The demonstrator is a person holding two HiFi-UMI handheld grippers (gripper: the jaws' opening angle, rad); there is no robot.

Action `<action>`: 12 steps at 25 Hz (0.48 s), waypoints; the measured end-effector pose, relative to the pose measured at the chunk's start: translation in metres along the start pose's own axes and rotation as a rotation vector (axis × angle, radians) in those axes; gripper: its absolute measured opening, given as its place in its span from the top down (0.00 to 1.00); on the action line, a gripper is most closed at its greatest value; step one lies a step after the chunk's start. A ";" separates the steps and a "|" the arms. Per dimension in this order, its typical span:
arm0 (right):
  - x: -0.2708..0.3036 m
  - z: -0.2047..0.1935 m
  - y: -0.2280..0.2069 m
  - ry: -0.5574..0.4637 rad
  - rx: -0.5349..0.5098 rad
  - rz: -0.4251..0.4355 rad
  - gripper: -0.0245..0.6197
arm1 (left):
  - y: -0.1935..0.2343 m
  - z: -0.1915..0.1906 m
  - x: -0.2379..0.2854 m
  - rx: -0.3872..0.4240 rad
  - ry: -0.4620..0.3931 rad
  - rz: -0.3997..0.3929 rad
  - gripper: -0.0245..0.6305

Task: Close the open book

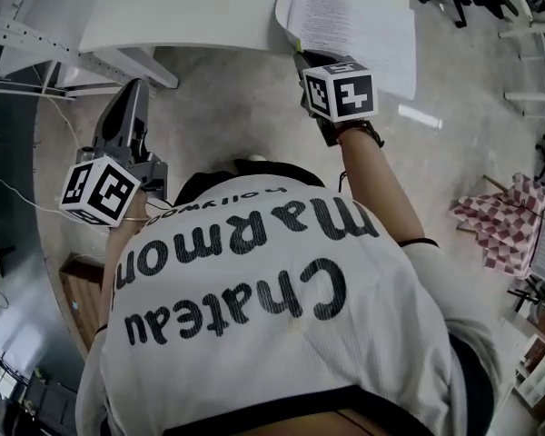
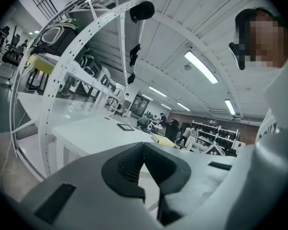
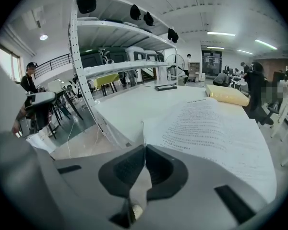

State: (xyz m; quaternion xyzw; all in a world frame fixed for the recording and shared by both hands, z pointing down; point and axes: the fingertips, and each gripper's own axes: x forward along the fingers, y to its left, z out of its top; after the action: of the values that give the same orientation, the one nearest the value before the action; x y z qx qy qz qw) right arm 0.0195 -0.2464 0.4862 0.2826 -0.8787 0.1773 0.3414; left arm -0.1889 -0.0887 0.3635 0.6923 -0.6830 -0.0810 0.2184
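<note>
The open book [image 1: 354, 16] lies on the white table [image 1: 182, 7] near its front edge, a printed page [image 3: 216, 128] facing up. My right gripper [image 1: 302, 57] sits at the book's near left corner. In the right gripper view the right gripper [image 3: 144, 147] is shut on the corner of a page, and the sheet runs down between its pads. My left gripper [image 1: 132, 89] hangs in the air to the left, away from the table and the book. In its own view the left gripper [image 2: 144, 145] is shut with nothing between the jaws.
A yellow pad [image 3: 228, 95] and a black tablet [image 3: 165, 87] lie farther back on the table. A white perforated shelf frame [image 3: 81, 66] rises at the table's left. A checkered cloth [image 1: 504, 221] lies on the floor to the right. People sit in the far background.
</note>
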 end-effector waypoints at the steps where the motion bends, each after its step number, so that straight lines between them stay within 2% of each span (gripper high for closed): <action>1: -0.003 0.001 0.000 -0.007 0.007 0.003 0.91 | -0.003 0.001 0.003 0.003 0.001 -0.008 0.93; 12: -0.030 0.018 -0.004 -0.097 0.114 -0.001 0.91 | -0.017 0.008 0.031 0.028 0.033 -0.118 0.93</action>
State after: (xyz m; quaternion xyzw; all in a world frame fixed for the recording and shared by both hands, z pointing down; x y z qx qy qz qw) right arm 0.0313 -0.2478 0.4532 0.3102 -0.8826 0.2132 0.2815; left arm -0.1752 -0.1214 0.3554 0.7355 -0.6385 -0.0727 0.2146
